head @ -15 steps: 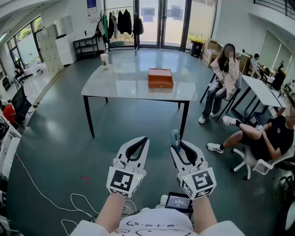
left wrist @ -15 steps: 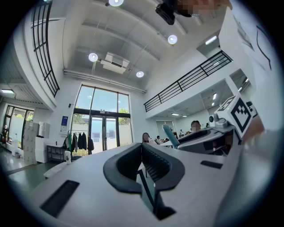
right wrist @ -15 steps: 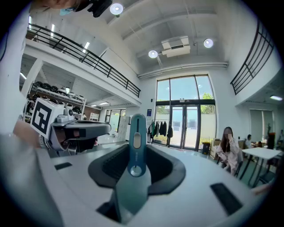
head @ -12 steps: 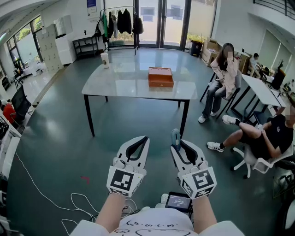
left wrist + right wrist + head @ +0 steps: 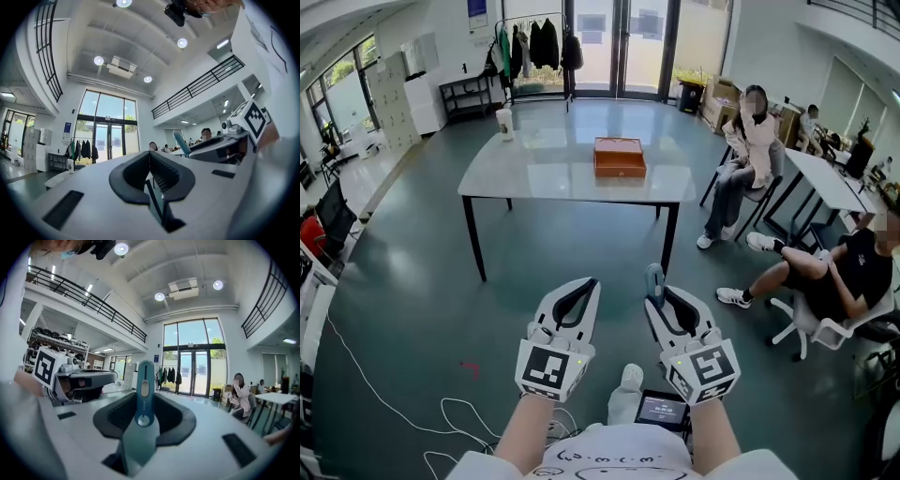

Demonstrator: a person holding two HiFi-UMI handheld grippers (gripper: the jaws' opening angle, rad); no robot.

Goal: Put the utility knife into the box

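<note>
A teal utility knife (image 5: 655, 279) (image 5: 142, 413) stands upright between the jaws of my right gripper (image 5: 661, 300), which is shut on it; its tip sticks out past the fingertips. My left gripper (image 5: 578, 298) (image 5: 150, 161) hangs beside it at the same height, jaws pressed together with nothing between them. An orange-brown box (image 5: 619, 157) lies closed on the far side of a pale table (image 5: 534, 173), well ahead of both grippers. In the left gripper view the knife (image 5: 181, 143) shows at the right.
Two people sit at the right, one on a chair (image 5: 748, 155) by the table, one (image 5: 834, 281) in a white swivel chair. A paper cup (image 5: 503, 123) stands on the table's far left corner. Cables (image 5: 403, 403) trail on the floor at the left.
The whole view has shifted slightly: the table and box sit a little further left and nearer. A shoe now shows between my forearms. Both grippers keep their pose.
</note>
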